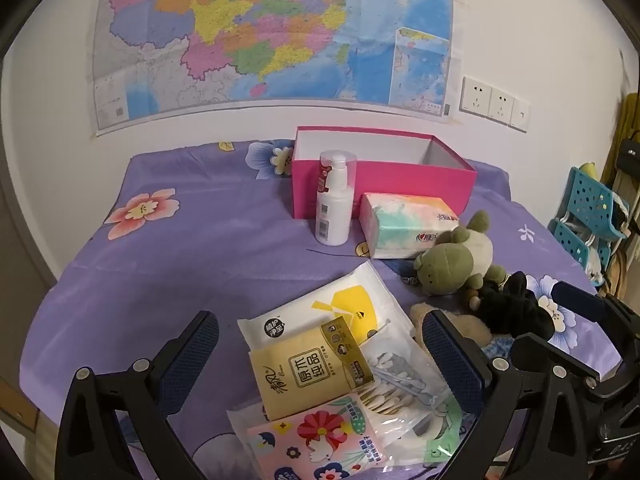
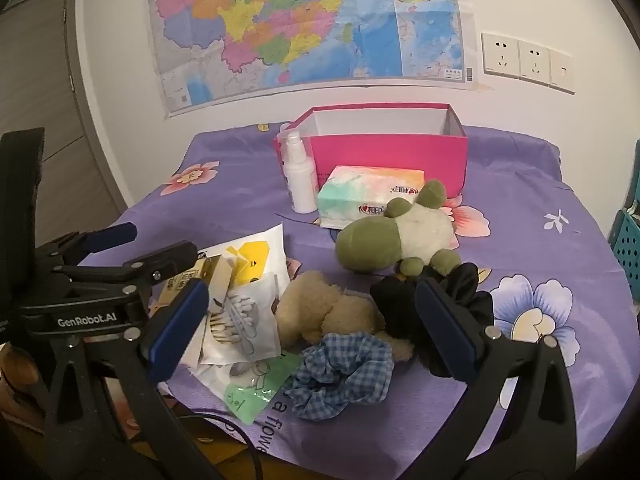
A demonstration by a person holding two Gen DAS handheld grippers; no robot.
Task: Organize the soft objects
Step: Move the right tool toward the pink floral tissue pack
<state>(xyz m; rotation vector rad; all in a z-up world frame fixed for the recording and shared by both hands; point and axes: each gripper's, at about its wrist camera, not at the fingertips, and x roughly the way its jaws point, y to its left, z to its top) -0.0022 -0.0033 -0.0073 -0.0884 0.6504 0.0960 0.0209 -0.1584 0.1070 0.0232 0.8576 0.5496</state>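
My left gripper (image 1: 320, 356) hovers open over a heap of flat packs, with a yellow tissue pack (image 1: 308, 372) lying between its fingers untouched. My right gripper (image 2: 316, 328) is open too, above a beige plush toy (image 2: 320, 308) and a blue checked scrunchie (image 2: 344, 372). A black scrunchie (image 2: 472, 296) lies by its right finger. Farther back lies a green and white plush toy (image 2: 392, 236), and behind it a soft tissue pack (image 2: 364, 196). At the far side of the purple flowered cloth (image 2: 520, 208) stands an open, empty pink box (image 2: 384, 152).
A white pump bottle (image 1: 334, 208) stands upright in front of the pink box's left corner. A bag of cotton swabs (image 1: 400, 380), a white and yellow pack (image 1: 332, 308) and a floral pack (image 1: 316, 440) lie in the heap. Teal baskets (image 1: 592, 208) stand at the right.
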